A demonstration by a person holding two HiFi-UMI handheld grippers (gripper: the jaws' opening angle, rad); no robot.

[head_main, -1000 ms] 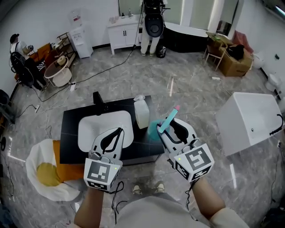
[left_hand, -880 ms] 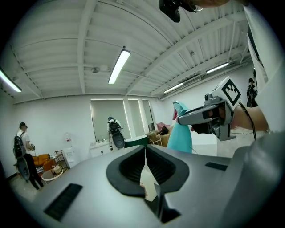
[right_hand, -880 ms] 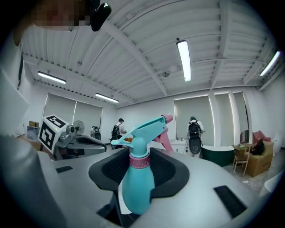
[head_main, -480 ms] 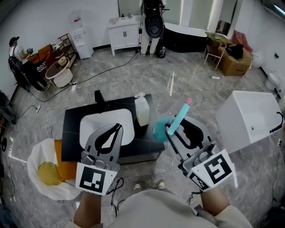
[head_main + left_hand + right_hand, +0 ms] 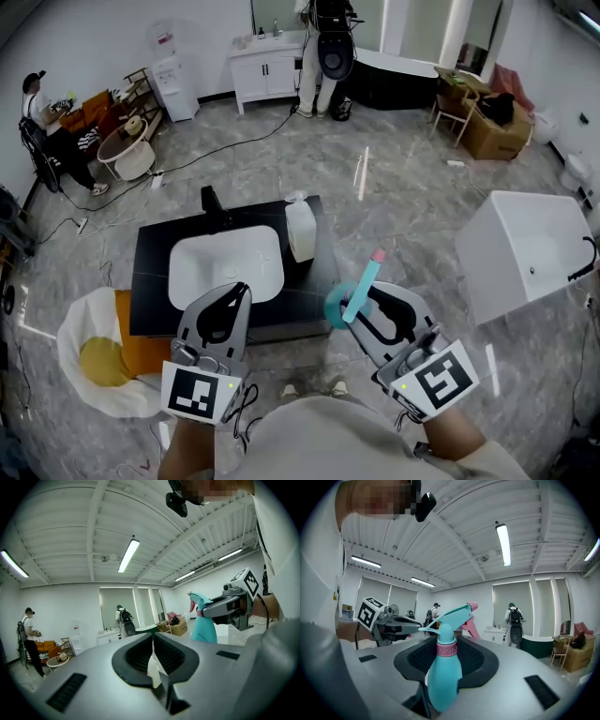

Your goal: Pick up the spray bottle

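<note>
The spray bottle (image 5: 343, 300) is teal with a pink collar and a pink nozzle tip. It hangs in the air off the front right corner of the black counter, and my right gripper (image 5: 361, 298) is shut on its body. In the right gripper view the spray bottle (image 5: 442, 674) stands upright between the jaws, trigger head pointing left. My left gripper (image 5: 240, 291) is held over the counter's front edge, shut with nothing in it. In the left gripper view my left gripper (image 5: 152, 641) has its jaws pressed together, and the spray bottle (image 5: 204, 626) shows at the right.
A black counter (image 5: 150, 281) holds a white sink basin (image 5: 225, 267), a black faucet (image 5: 211, 202) and a white jug (image 5: 301, 231). A white tub (image 5: 525, 253) stands at the right, a white and yellow bag (image 5: 98, 361) at the left. People stand far back.
My right gripper has carried the spray bottle away from the white jug, off the counter toward me. The left gripper has drawn back from over the sink too.
</note>
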